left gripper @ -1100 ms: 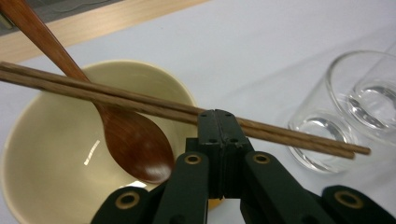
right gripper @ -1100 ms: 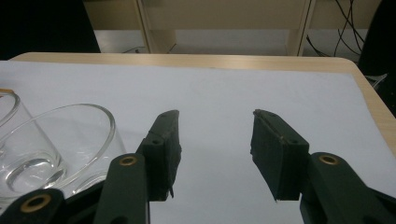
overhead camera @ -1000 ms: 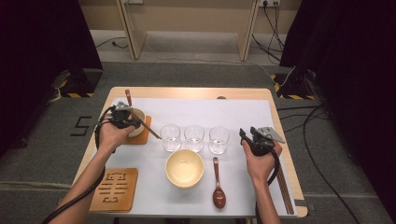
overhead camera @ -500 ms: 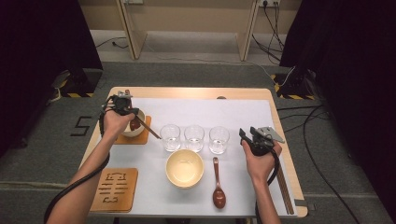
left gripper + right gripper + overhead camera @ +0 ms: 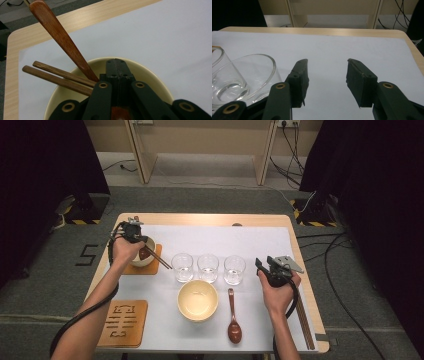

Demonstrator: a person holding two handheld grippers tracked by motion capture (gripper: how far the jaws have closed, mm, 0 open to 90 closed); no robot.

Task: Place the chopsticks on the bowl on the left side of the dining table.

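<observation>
My left gripper (image 5: 135, 236) (image 5: 116, 61) is shut and hangs over a small cream bowl (image 5: 150, 256) (image 5: 155, 75), which stands on a wooden coaster (image 5: 150, 267) at the table's far left. A wooden spoon (image 5: 57, 32) leans in that bowl, its handle pointing away. A pair of chopsticks (image 5: 159, 259) (image 5: 55, 75) lies across the rim. Both run close beside the jaws, and nothing shows between the pads. My right gripper (image 5: 259, 264) (image 5: 327, 75) is open and empty at the right, just right of the nearest glass (image 5: 234, 269) (image 5: 244, 75).
Three glasses stand in a row mid-table, including the middle one (image 5: 207, 267) and the left one (image 5: 182, 266). In front of them are a larger cream bowl (image 5: 197, 300) and a second wooden spoon (image 5: 233, 317). More chopsticks (image 5: 302, 320) lie along the right edge. A cut-out coaster (image 5: 122, 322) sits near left.
My left hand has shifted toward the far side of the table, uncovering the small bowl. The right hand has not moved.
</observation>
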